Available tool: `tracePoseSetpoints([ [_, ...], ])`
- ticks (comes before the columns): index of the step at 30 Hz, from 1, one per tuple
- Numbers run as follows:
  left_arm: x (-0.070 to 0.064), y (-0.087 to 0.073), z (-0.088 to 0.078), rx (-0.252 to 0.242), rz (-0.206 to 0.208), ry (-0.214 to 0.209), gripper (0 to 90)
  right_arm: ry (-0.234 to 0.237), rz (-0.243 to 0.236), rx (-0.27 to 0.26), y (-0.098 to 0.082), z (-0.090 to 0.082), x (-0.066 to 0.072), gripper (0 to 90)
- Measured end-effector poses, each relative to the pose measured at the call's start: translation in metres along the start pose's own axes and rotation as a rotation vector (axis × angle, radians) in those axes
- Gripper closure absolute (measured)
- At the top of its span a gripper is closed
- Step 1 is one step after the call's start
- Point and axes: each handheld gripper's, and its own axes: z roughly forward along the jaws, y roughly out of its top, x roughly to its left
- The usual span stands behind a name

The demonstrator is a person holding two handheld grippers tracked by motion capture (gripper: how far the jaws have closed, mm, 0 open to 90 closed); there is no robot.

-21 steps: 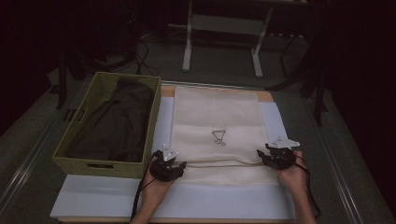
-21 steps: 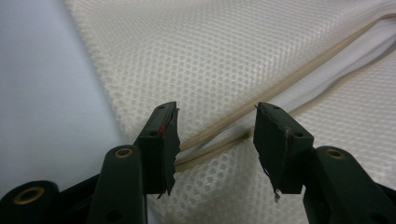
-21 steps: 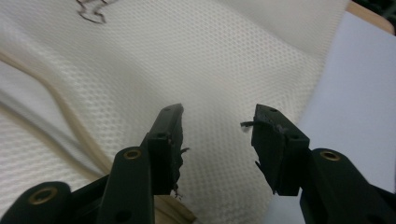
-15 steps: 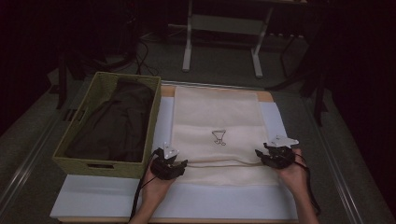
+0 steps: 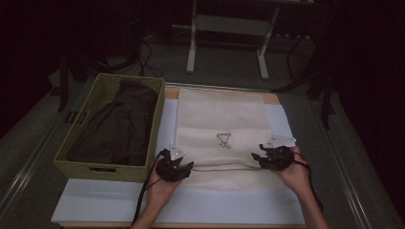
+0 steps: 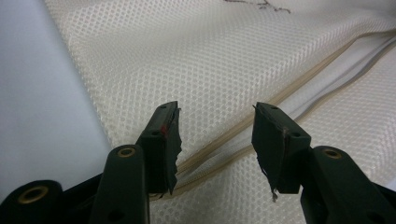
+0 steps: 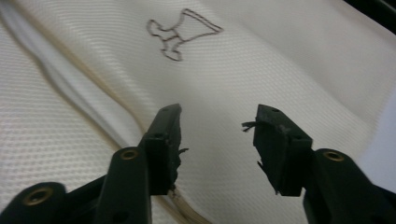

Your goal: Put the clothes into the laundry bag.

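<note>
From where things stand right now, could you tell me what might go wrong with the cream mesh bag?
1. Both the left gripper and the right gripper are open over the cream mesh laundry bag; closing could catch just one layer at the open zipper seam.
2. Frayed gripper pads might snag the mesh.
3. Pulling unevenly could drag the bag toward the green woven basket.
</note>
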Motion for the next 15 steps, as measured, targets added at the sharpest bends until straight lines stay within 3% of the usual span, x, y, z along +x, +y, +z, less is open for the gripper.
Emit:
tracePoseSetpoints([
  [6,-0.001,0.000,0.000,-0.004,-0.006,-0.002,51.5,0.051,-0.055,0.056,0.009,0.018,0.017,41.2],
  [15,-0.002,0.001,0.003,0.008,-0.014,-0.018,53.9,0.092,-0.110,0.139,0.014,0.044,0.030,29.0],
])
